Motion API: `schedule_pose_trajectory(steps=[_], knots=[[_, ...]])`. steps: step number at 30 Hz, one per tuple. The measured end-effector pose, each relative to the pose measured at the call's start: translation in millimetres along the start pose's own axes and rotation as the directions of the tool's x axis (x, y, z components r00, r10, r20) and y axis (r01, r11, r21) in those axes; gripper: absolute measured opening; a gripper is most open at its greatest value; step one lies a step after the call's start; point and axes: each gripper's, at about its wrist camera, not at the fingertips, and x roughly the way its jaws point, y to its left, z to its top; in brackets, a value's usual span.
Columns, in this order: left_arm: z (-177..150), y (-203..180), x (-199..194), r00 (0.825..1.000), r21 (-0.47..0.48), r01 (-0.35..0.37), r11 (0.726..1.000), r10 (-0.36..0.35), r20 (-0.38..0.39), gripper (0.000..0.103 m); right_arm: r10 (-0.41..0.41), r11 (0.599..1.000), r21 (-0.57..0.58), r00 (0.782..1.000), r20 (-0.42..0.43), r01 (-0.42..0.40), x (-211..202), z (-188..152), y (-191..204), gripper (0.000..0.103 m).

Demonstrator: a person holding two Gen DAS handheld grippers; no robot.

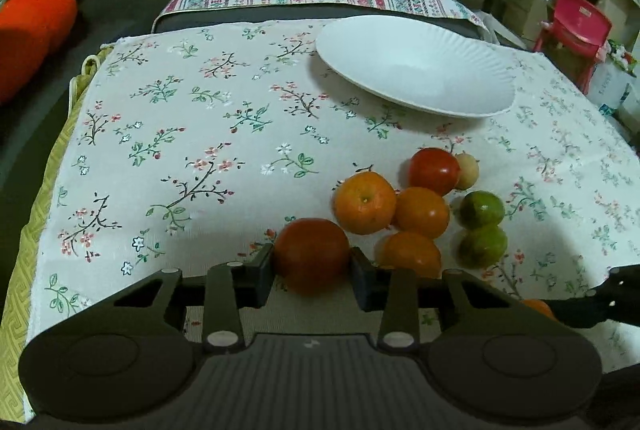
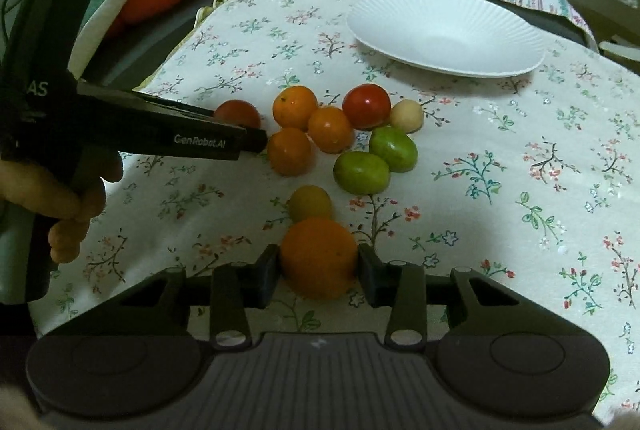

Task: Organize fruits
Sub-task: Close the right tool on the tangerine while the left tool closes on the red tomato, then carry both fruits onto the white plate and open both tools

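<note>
Left fingers [image 1: 312, 262] clamp a red tomato [image 1: 311, 254] – only the right view shows right fingers [image 2: 318, 266] gripping an orange [image 2: 318, 258]

Each camera sits on its gripper, angled steeply down, close over the floral cloth [image 1: 208, 134]. Both views share the fruit cluster [image 2: 332, 134] and, farther off, the white plate [image 1: 416, 70].

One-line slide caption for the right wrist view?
Right hand-held gripper shut on an orange fruit; white plate empty beyond the fruit cluster.
</note>
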Motion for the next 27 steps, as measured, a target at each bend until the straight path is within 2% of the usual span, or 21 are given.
schedule_pose_trajectory(steps=[5, 10, 20, 27], knots=[[3, -3, -14, 0.999, -0.001, 0.017, 1.000, -0.017, 0.036, 0.016, 0.030, 0.999, 0.030, 0.999, -0.009, -0.030, -4, 3, -6, 0.037], [9, -1, -16, 0.999, -0.030, 0.040, 0.999, -0.039, 0.036, 0.016, 0.017, 0.998, 0.063, 1.000, 0.004, -0.017, -13, 10, -19, 0.037], [38, -9, -23, 0.996, -0.043, 0.059, 0.997, -0.055, 0.075, 0.016, -0.045, 0.988, 0.151, 0.992, 0.116, 0.027, -38, 44, -69, 0.037], [61, -23, -7, 0.993, -0.039, 0.080, 0.996, -0.076, 0.092, 0.016, -0.093, 0.979, 0.196, 0.981, 0.169, 0.058, -37, 64, -99, 0.037]])
